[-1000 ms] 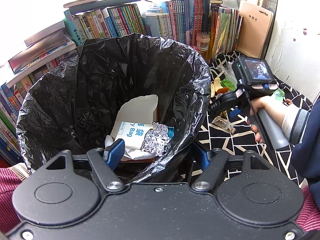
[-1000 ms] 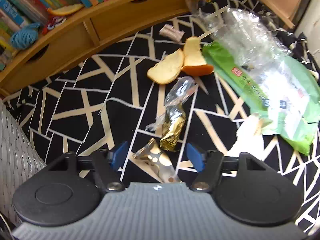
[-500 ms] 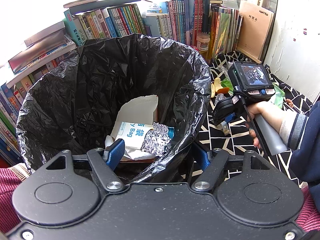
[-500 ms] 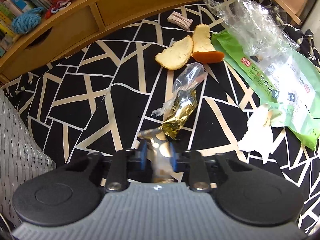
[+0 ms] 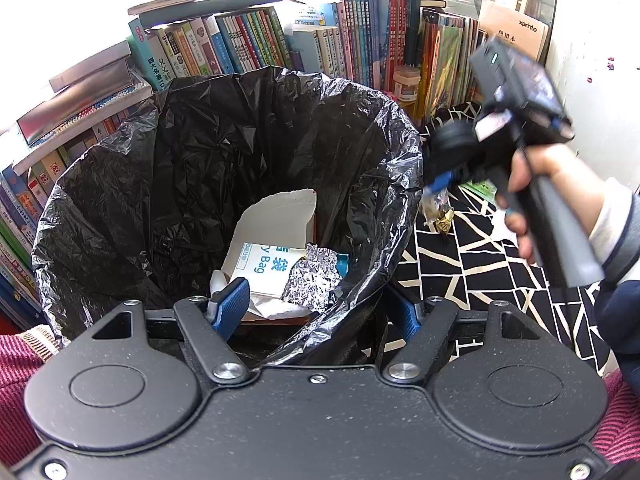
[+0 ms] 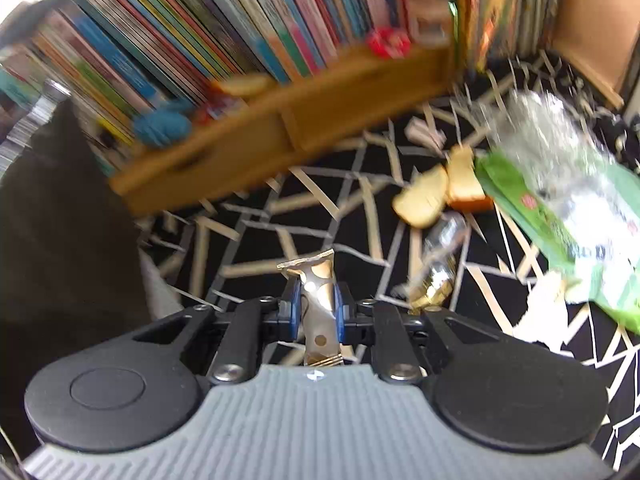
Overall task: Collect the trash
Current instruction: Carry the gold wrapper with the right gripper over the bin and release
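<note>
A bin lined with a black bag (image 5: 400, 128) fills the left wrist view; a white box (image 5: 276, 216) and a foil ball (image 5: 314, 280) lie inside. My left gripper (image 5: 320, 312) straddles the near rim with its fingers apart, one inside the bin and one outside. My right gripper (image 6: 316, 300) is shut on a silver-gold wrapper (image 6: 318, 292), raised off the black patterned cloth (image 6: 280, 208). In the left wrist view, that right gripper (image 5: 436, 184) hangs just right of the bin rim, the wrapper (image 5: 438, 212) dangling below it.
On the cloth lie a gold-and-clear wrapper (image 6: 438, 268), two bread pieces (image 6: 424, 196), a green bag (image 6: 560, 216), crumpled clear plastic (image 6: 552, 132) and a white tissue (image 6: 540, 312). A wooden shelf (image 6: 320, 120) of books runs behind. The bin's dark side (image 6: 60, 220) stands at left.
My right gripper closed on the silver-gold wrapper, lifted it off the cloth and swung up toward the bin. The left gripper and the bin stayed put.
</note>
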